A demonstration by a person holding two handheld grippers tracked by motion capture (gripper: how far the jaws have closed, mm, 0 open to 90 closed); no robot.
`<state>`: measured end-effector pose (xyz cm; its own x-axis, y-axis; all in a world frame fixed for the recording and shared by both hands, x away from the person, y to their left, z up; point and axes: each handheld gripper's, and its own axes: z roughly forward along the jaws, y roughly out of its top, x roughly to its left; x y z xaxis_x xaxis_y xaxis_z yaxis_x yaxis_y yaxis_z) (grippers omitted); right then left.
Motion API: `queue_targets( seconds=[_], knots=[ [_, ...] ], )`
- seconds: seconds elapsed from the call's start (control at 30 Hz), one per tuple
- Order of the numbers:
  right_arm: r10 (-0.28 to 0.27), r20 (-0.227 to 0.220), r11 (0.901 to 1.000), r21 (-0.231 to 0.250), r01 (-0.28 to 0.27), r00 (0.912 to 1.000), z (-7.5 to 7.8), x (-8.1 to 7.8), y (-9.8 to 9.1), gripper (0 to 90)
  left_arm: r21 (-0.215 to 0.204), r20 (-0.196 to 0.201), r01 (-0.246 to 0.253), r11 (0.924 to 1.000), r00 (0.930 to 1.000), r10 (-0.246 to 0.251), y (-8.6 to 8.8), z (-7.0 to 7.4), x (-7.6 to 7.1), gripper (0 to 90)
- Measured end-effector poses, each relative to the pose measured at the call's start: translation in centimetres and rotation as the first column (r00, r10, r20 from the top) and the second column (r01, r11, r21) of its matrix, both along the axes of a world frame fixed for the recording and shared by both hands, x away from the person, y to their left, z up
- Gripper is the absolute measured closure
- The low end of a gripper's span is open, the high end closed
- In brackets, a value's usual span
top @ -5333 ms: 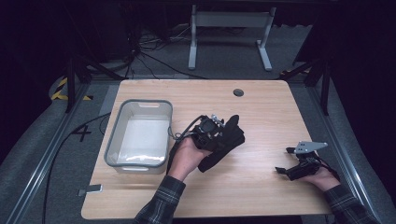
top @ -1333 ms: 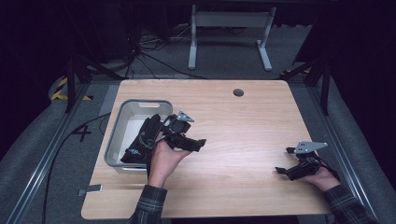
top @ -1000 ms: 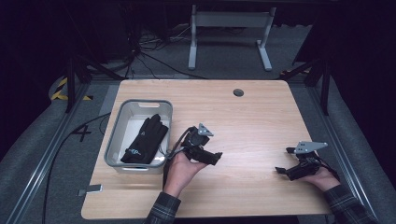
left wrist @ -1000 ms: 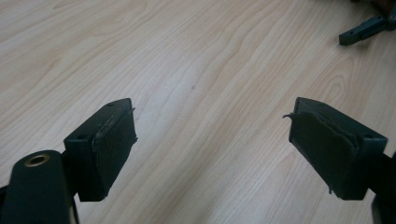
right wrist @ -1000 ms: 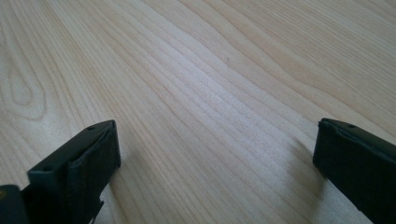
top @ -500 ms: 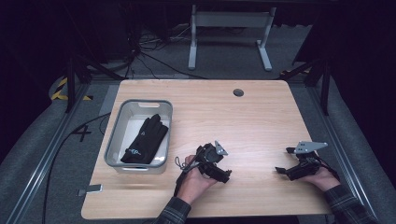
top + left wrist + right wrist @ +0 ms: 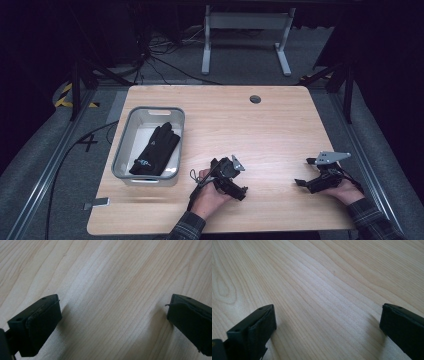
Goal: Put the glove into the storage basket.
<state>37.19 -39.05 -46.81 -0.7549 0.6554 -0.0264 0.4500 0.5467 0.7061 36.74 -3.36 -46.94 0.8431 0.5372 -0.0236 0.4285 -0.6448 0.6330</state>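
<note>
The black glove (image 7: 156, 150) lies inside the grey plastic bin (image 7: 124, 145) at the left of the worktop (image 7: 270, 130), stretched along the bin's length with its cuff toward the near wall and its fingertips toward the far one; pale floor of the bin shows on both sides of it. The bin's near wall stands close to the worktop's near-left corner, and its left wall runs just inside the left edge. The left gripper (image 7: 240, 189) rests low on the wood near the front edge, just right of the bin's near-right corner and apart from it; its fingers (image 7: 42, 325) have just been opening and stand spread wide with bare wood grain between them. The right gripper (image 7: 301, 182) sits near the front-right corner, close to the right edge, its fingers (image 7: 255, 332) likewise spread with nothing between them. Between the two grippers is a broad open stretch of worktop, and the far half is bare but for a round cable hole (image 7: 255, 99) near the far edge.
</note>
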Motion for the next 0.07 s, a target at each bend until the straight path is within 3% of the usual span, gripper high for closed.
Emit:
queue_targets(
  seconds=[0.07],
  knots=[
    [-0.001,-0.002,1.0000,0.001,0.001,1.0000,0.00,-0.03,0.00,1.3,-0.010,0.008,0.005,0.9999,1.0000,-0.005,0.12,-0.09,-0.02,0.0]
  ],
)
